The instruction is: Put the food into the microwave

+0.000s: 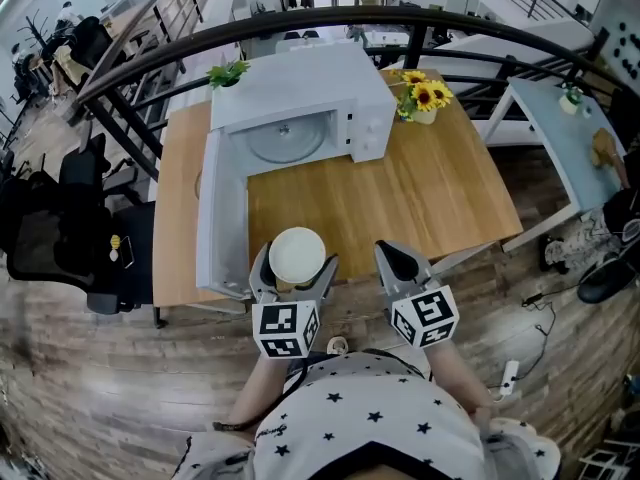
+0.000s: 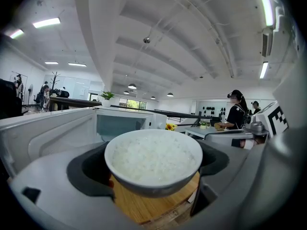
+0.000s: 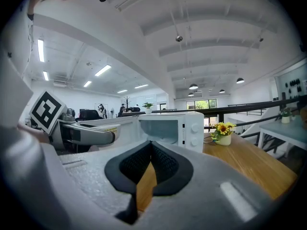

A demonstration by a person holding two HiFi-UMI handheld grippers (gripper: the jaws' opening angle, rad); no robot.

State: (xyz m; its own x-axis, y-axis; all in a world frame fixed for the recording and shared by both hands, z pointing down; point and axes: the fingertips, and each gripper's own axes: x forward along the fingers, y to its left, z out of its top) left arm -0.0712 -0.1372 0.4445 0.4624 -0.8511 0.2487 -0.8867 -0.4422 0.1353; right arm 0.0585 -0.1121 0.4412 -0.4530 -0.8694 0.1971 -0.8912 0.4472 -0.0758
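**Rice bowl held at the table's near edge, microwave open**

Wooden table (image 1: pixel 420 198) – rectangular, light top, seen steeply from above. White microwave (image 1: pixel 300 88) stands at its far side, cavity facing the person, glass turntable (image 1: pixel 287 138) visible inside and bare. Microwave door (image 1: pixel 222 218) is swung fully open to the left and reaches toward the near table edge.

2 grippers sit side by side at the near edge. Left gripper (image 1: pixel 296 261): jaws spread wide around a white bowl of rice (image 1: pixel 297 255), 1 jaw on each side of the bowl wall. The bowl is level, full of white rice, over the wood just beside the free end of the open door, well apart from the cavity. Cannot tell if it rests on the table or is lifted. Right gripper (image 1: pixel 398 255): jaw pads meet at the tips, nothing between them – only table wood shows below.

Pot of sunflowers (image 1: pixel 424 96) stands right of the microwave. Small green plant (image 1: pixel 228 72) sits on its top left corner.
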